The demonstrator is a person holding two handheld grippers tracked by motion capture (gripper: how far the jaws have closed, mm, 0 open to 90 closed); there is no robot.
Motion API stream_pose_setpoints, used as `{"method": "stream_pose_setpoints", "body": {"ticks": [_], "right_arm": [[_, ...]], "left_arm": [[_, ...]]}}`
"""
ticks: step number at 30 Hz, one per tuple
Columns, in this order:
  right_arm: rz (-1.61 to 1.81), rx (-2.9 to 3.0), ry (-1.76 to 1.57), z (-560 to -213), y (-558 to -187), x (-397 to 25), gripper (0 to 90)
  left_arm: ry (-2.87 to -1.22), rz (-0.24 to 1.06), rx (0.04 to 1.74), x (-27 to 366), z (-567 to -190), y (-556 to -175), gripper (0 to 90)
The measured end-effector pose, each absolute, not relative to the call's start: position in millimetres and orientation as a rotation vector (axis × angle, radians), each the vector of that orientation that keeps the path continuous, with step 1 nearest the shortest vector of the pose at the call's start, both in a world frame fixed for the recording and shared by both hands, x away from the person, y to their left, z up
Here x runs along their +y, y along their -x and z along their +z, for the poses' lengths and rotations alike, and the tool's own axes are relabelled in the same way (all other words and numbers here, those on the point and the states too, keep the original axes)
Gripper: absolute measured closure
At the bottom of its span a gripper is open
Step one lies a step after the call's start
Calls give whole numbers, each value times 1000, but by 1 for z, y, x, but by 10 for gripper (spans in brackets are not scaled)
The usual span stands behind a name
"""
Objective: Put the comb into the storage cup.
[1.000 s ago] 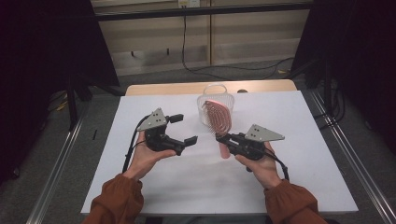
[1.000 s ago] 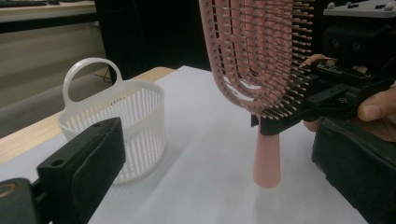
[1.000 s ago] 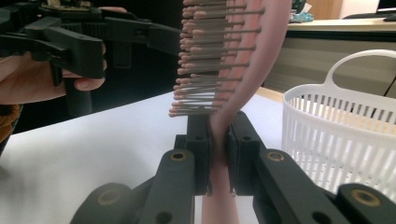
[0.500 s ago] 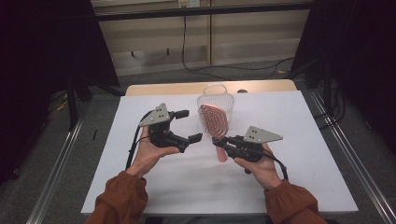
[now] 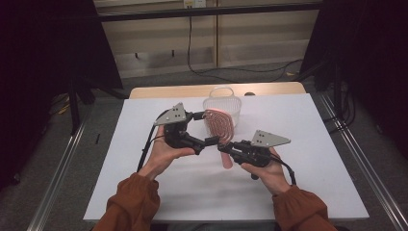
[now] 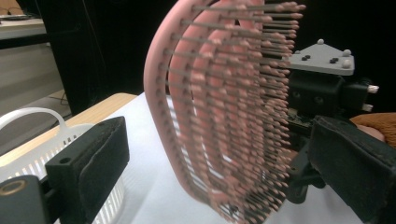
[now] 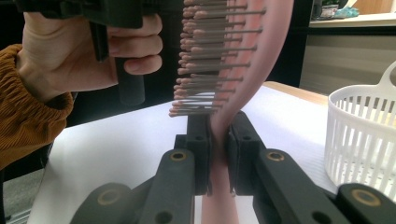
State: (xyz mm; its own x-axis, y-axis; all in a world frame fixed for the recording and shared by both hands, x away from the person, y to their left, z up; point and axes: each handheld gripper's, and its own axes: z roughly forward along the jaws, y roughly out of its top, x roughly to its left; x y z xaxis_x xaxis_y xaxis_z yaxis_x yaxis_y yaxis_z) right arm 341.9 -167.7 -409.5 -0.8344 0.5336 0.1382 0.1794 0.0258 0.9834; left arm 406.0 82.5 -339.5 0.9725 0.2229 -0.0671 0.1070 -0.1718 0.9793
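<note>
The right gripper pinches the pink brush by its handle, beside the white basket. The left gripper has its jaws wide apart around the brush's bristles, holding nothing

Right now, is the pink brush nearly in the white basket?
Picked up: the right gripper is shut on the pink hairbrush's handle, held off the table. In hand: the open left gripper straddles its bristle head. Left: placing it, probably in the white basket.

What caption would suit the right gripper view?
The right gripper clamps a pink hairbrush by its handle, a white basket beside it.
</note>
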Motion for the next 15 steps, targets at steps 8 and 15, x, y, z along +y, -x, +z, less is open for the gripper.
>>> {"method": "stream_pose_setpoints", "body": {"ticks": [8,15], "right_arm": [[1886,2069,-718,-413,-343,-165,815],[1888,2090,-698,-414,-342,-162,815]], "left_arm": [[-1767,85,232,81,-343,-408,57],[-1752,70,189,76,-344,-407,117]]}}
